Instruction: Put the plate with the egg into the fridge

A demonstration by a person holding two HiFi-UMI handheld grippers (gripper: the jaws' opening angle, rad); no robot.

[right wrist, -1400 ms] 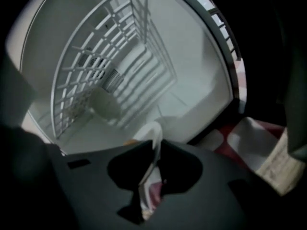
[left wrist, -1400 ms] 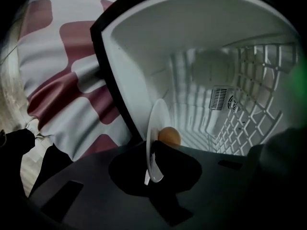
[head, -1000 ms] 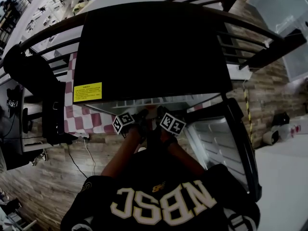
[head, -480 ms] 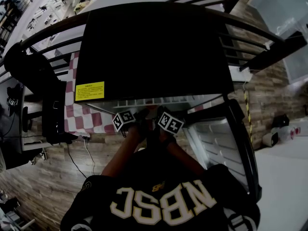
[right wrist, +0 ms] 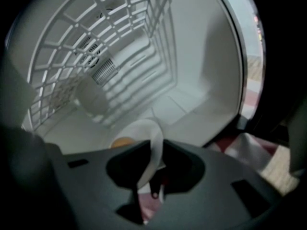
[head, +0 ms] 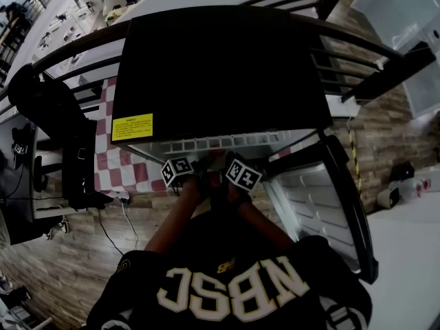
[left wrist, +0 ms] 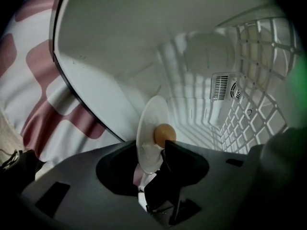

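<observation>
Inside the open fridge (head: 220, 67), at 12 o'clock from the person in the head view, both tools reach into the white cavity while the door (head: 316, 205) swings out toward 4 o'clock. The plate (left wrist: 152, 128) with the egg (left wrist: 164, 134) is already within the walls, under the wire shelf (left wrist: 249, 80) and just above or on the fridge floor (right wrist: 187, 104); which of the two cannot be made out. The left gripper (left wrist: 148, 159) is letting go: its jaws are opening, with the plate's rim between them but no longer pinched. The right gripper (right wrist: 156, 147) is clamped on the rim at the opposite side, so for now it probably carries whatever weight the floor does not. In the left gripper view the egg sits at about 3 o'clock on the plate, and nothing visible keeps it from rolling. The step in hand looks like the set-down and release. To do it well, the plate should lie flat on the floor before the right jaws part, because a plate held by one edge will want to dip on its free side and tip the egg off. Each tool should then back straight out along its own line toward 6 o'clock, low enough to clear the shelf and without dragging the rim. Closing the door would seem to be all that is left
</observation>
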